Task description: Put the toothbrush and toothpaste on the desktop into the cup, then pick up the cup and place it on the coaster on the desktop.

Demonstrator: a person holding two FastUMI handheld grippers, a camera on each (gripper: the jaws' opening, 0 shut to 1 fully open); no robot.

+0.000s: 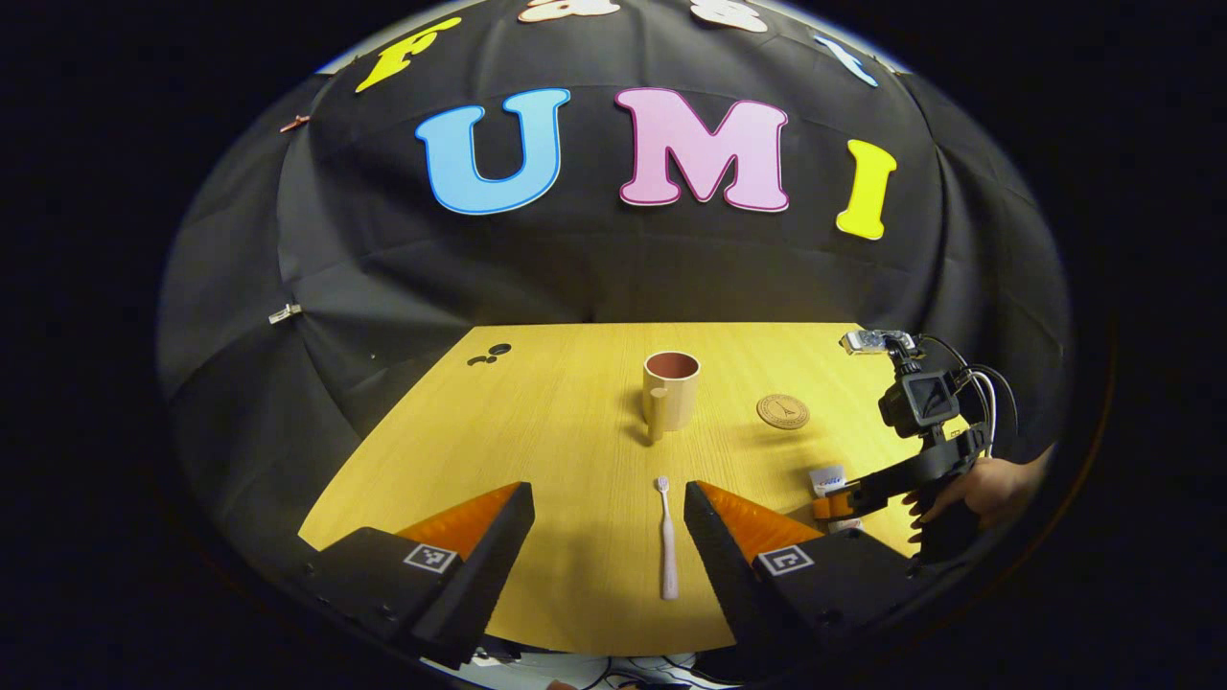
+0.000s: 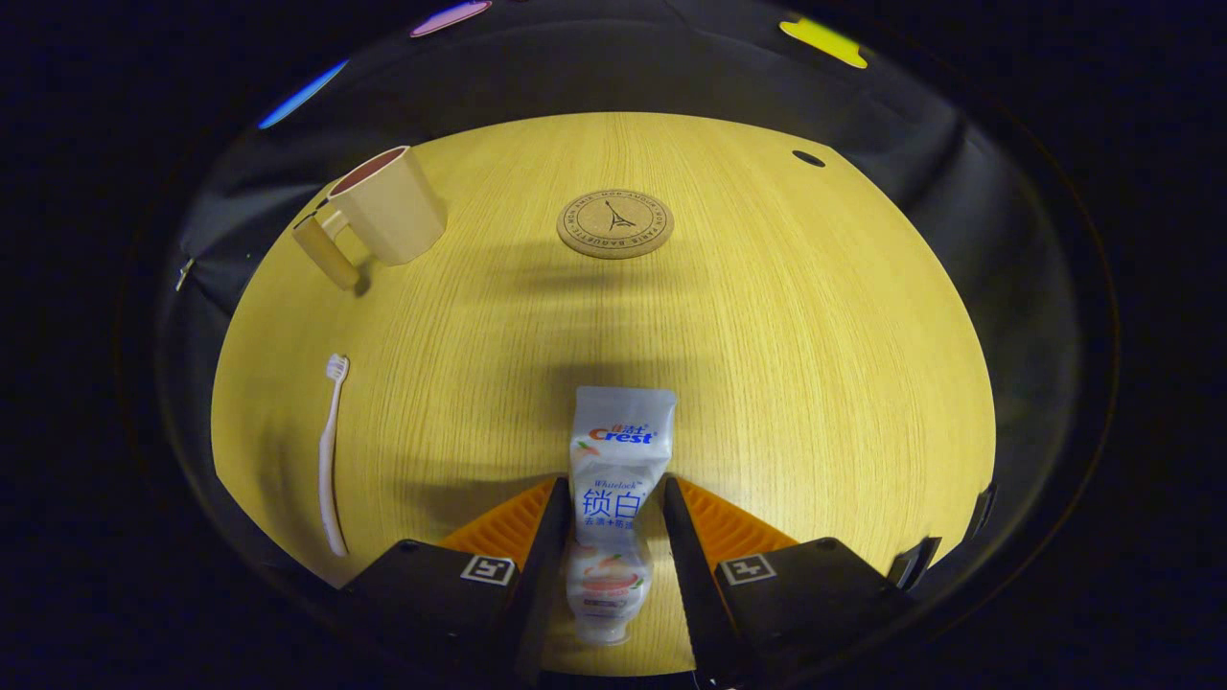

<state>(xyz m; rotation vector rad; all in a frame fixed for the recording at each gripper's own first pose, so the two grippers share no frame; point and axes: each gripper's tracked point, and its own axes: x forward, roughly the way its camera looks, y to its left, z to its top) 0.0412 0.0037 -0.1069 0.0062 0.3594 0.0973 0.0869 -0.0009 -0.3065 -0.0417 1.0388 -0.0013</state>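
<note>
Your right gripper (image 2: 613,517) pinched the toothpaste (image 2: 618,460); the soft tube could slip. Your left gripper (image 1: 609,527) stood wide around the toothbrush (image 1: 667,541).

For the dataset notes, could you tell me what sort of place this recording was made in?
Most likely a staged recording booth, not a real bathroom: a bare wooden desktop backed by black cloth, with only a cup, coaster, toothbrush and toothpaste laid out.
</note>
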